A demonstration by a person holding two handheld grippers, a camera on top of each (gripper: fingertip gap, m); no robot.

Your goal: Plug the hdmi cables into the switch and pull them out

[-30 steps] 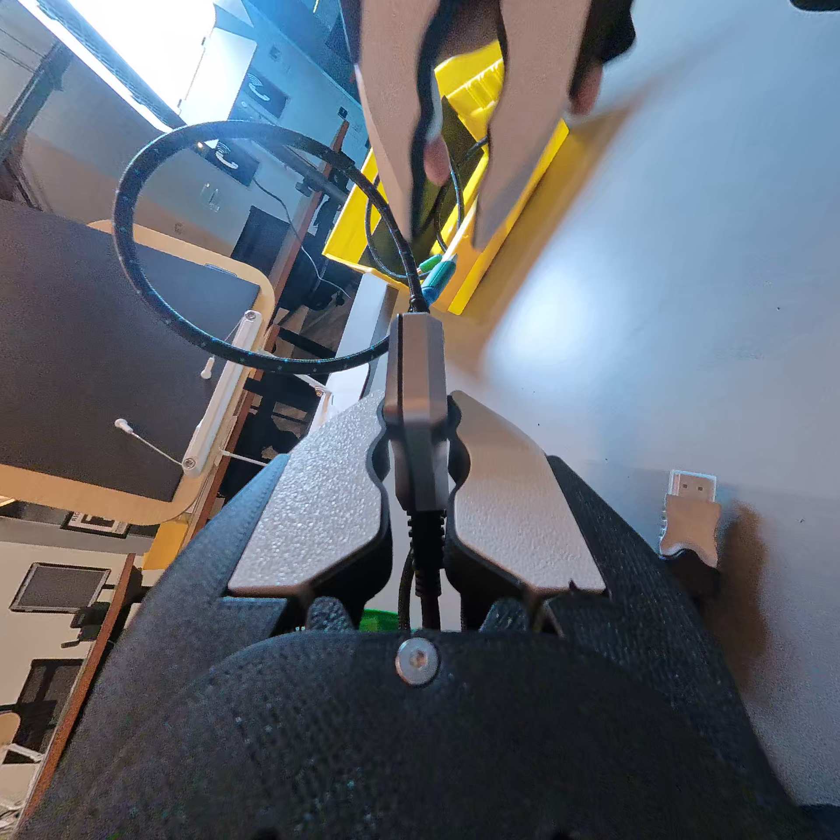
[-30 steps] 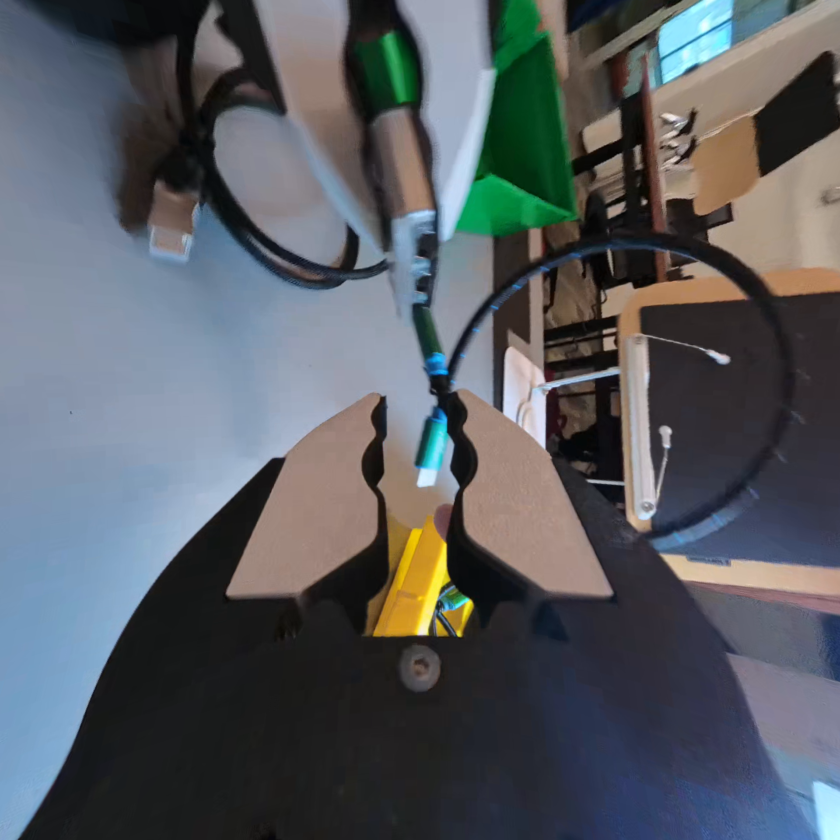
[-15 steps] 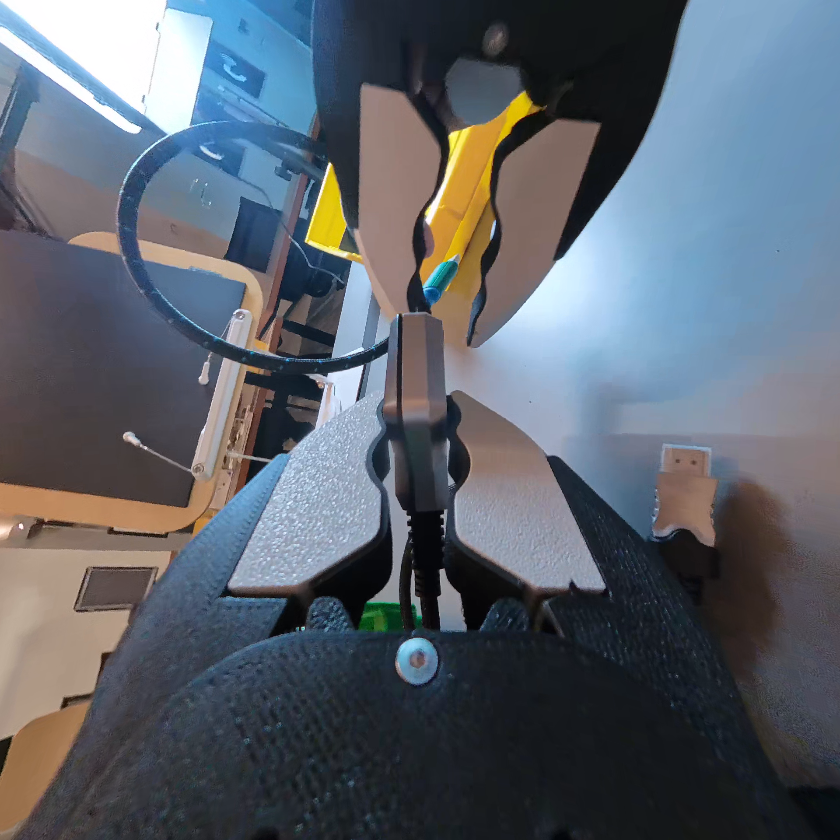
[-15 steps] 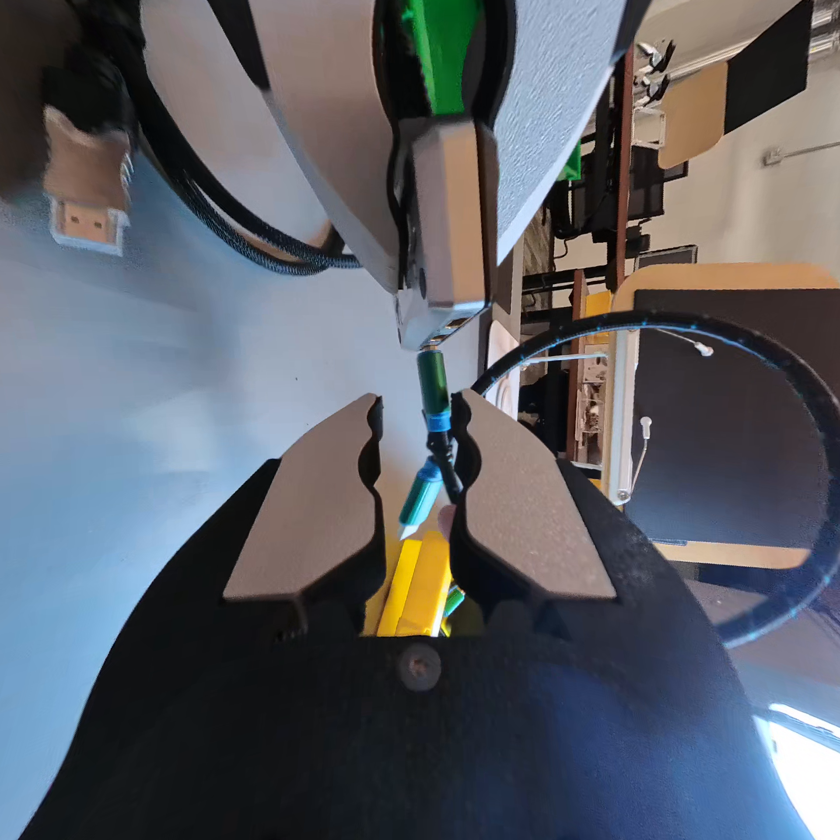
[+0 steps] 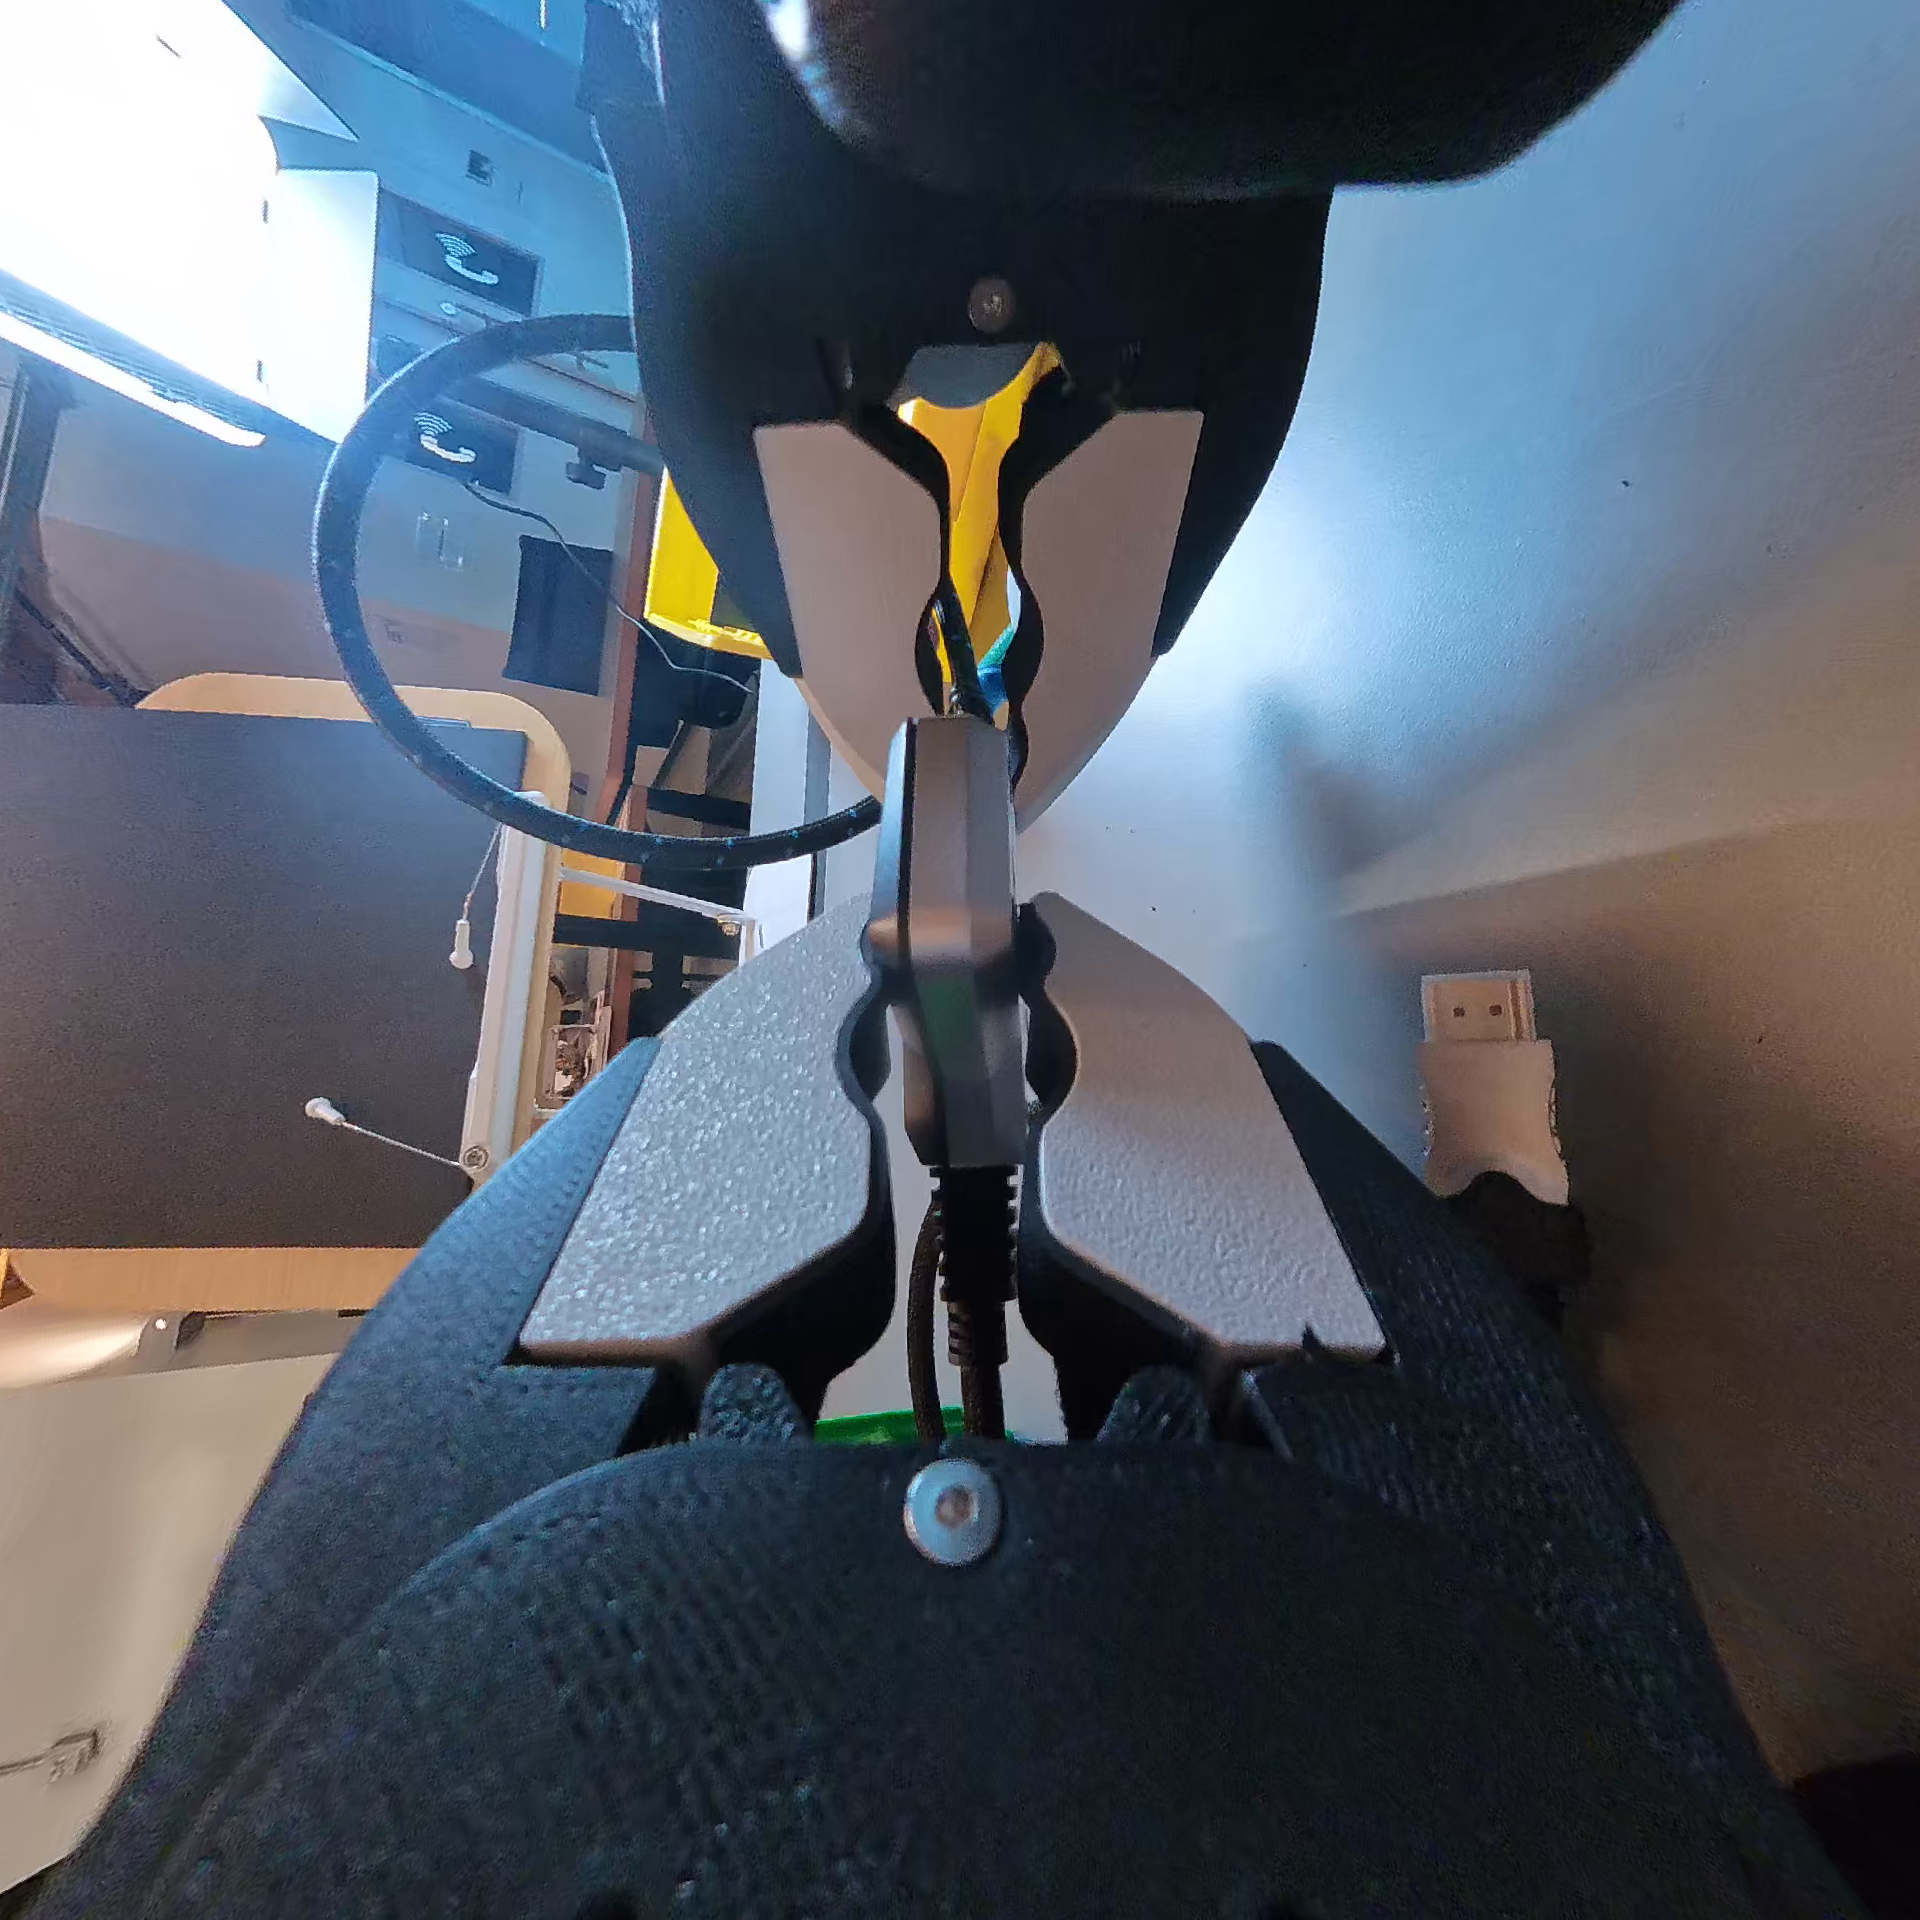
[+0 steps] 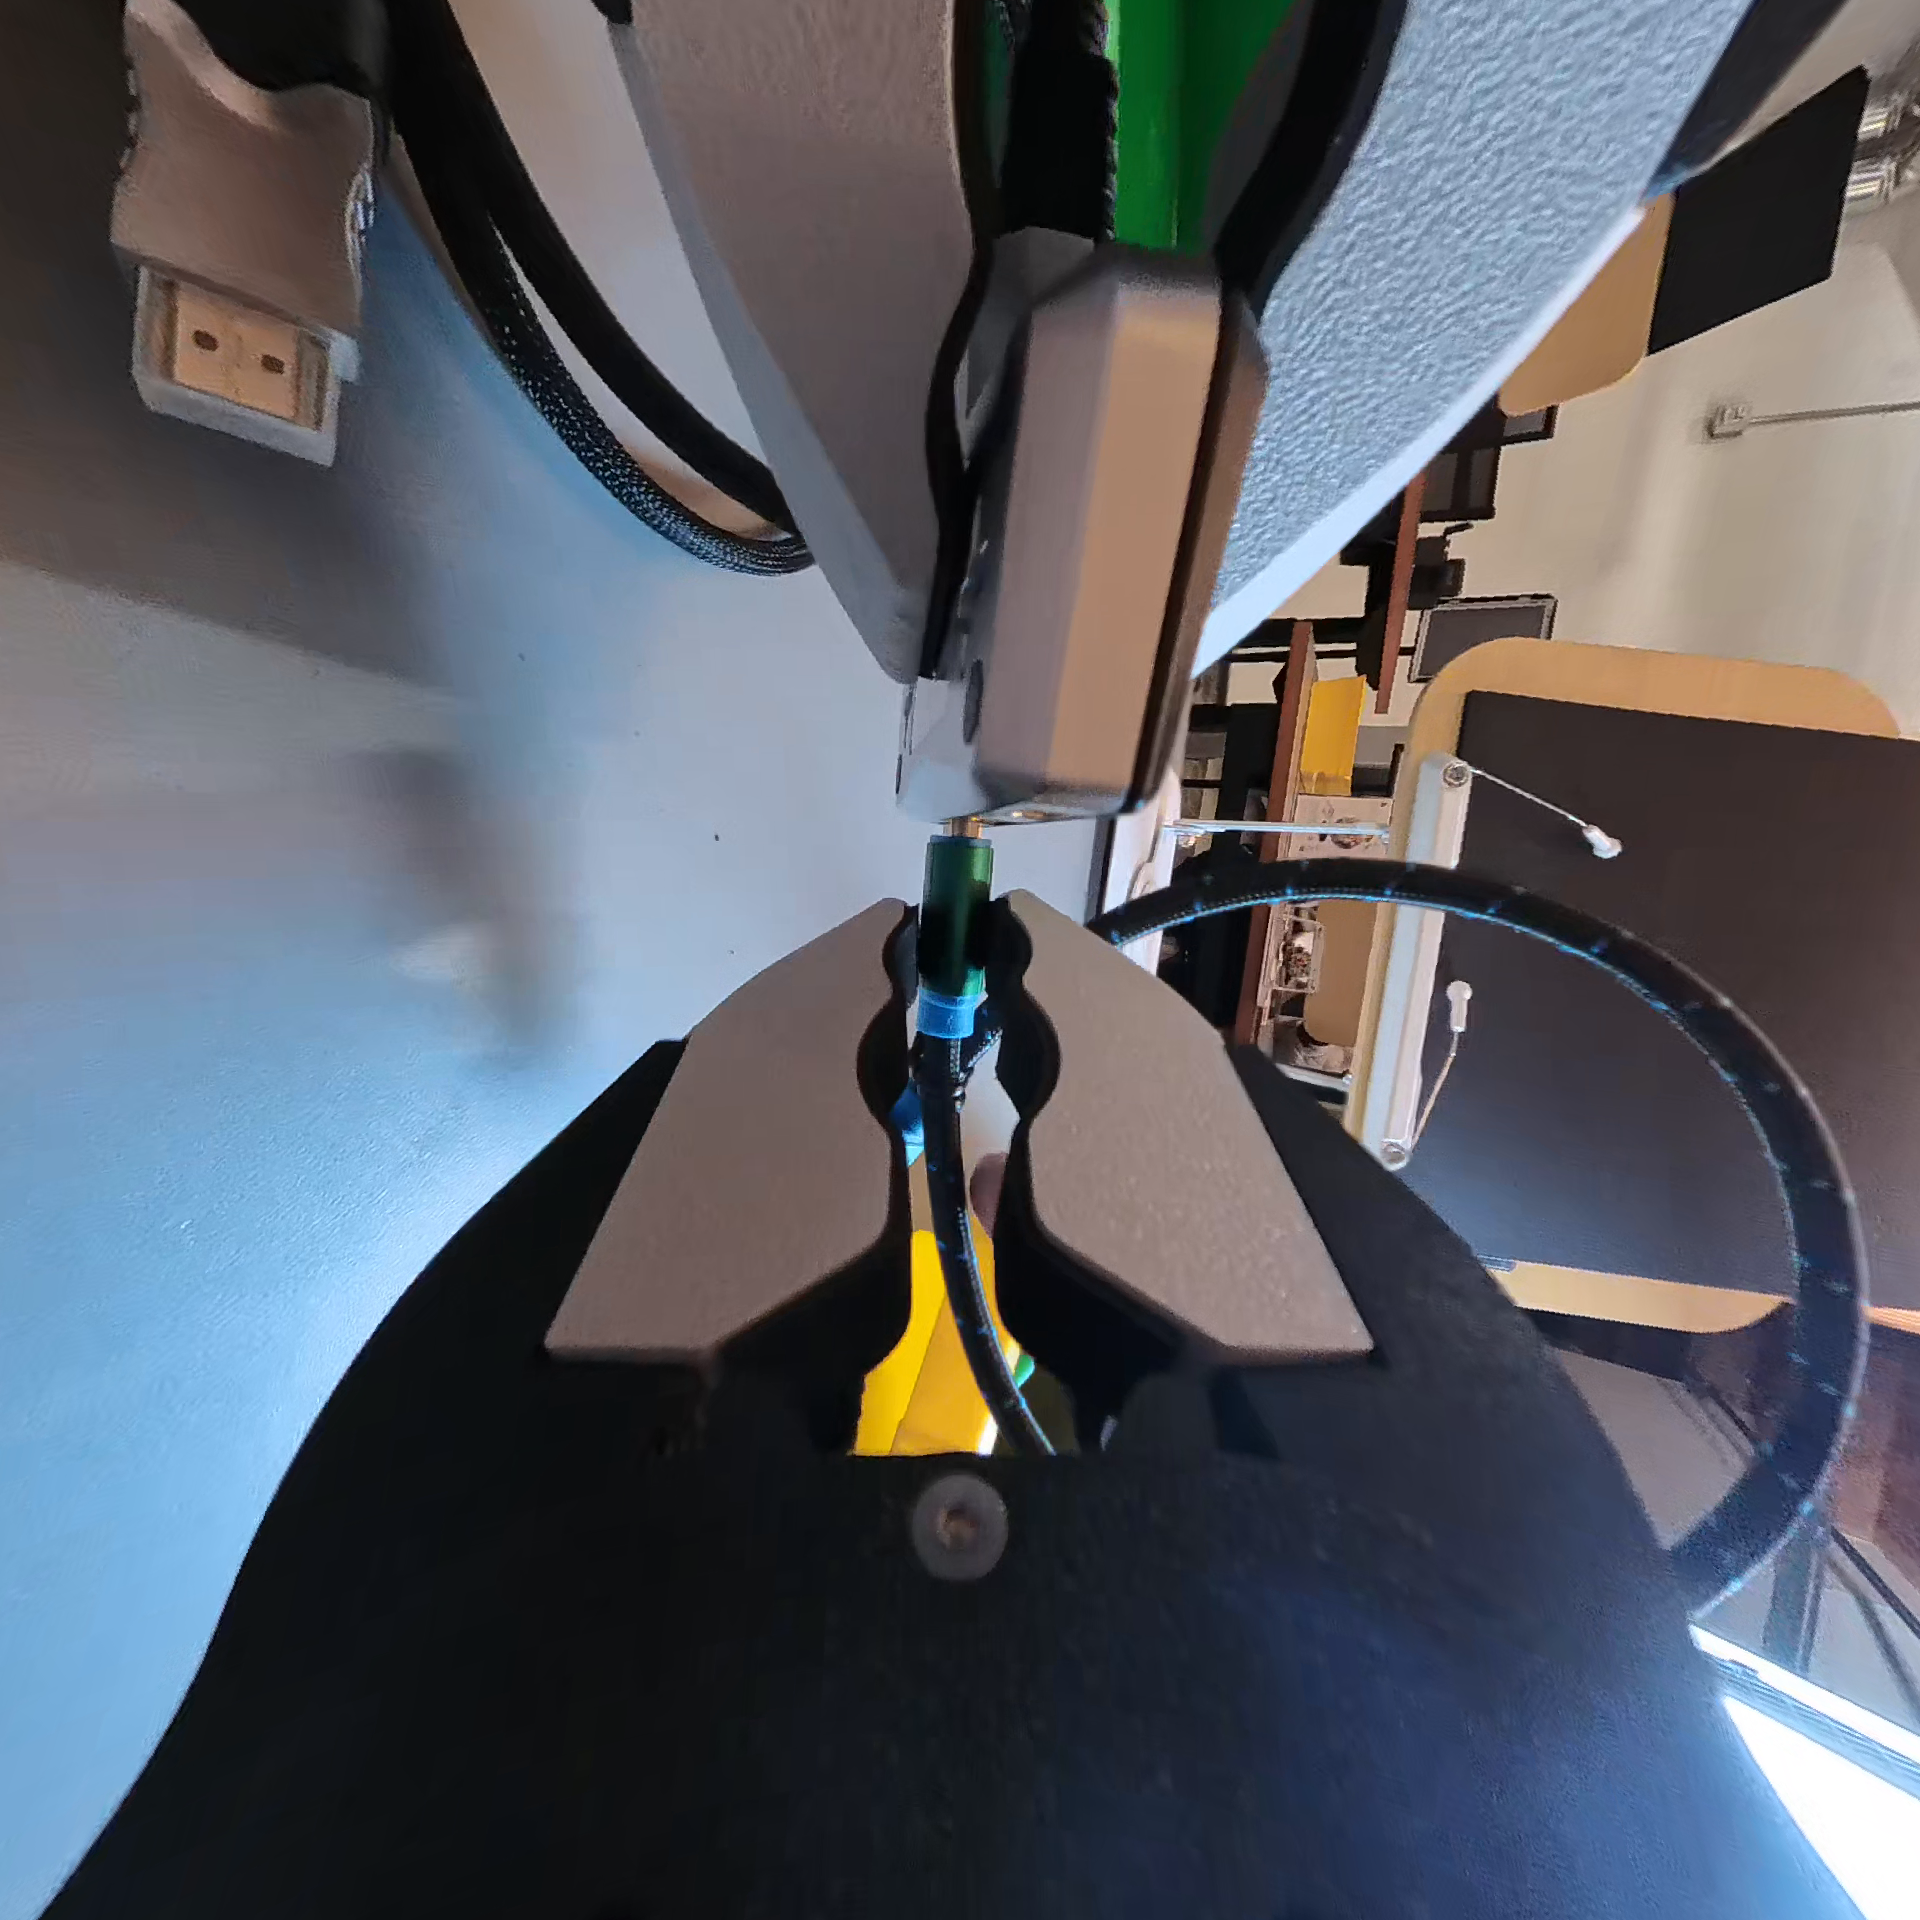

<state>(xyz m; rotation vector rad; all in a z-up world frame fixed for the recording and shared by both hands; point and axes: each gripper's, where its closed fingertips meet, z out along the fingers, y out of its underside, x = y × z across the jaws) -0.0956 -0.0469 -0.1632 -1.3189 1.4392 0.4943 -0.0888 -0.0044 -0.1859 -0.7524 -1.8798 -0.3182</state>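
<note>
My left gripper (image 5: 951, 920) is shut on the grey switch (image 5: 954, 966) and holds it edge-on above the white table (image 5: 1558, 520). A black cord runs back from the switch between the fingers. My right gripper (image 6: 954, 920) faces it and is shut on the green plug (image 6: 956, 904) of a black braided cable (image 6: 1766, 1143). The plug's tip sits in the end of the switch (image 6: 1081, 540). The cable loops off to the side (image 5: 343, 623). A loose grey HDMI plug (image 5: 1486, 1091) lies on the table; it also shows in the right wrist view (image 6: 244, 301).
A yellow bin (image 5: 681, 582) stands behind the right gripper. A green bin (image 6: 1153, 104) shows behind the left gripper. The table edge (image 5: 821, 790) is close beside the switch. A black panel with a wooden rim (image 5: 208, 987) stands beyond the edge.
The two grippers have come together. My right gripper has slid onto the green plug at the switch's end and closed on it. The left gripper still holds the switch.
</note>
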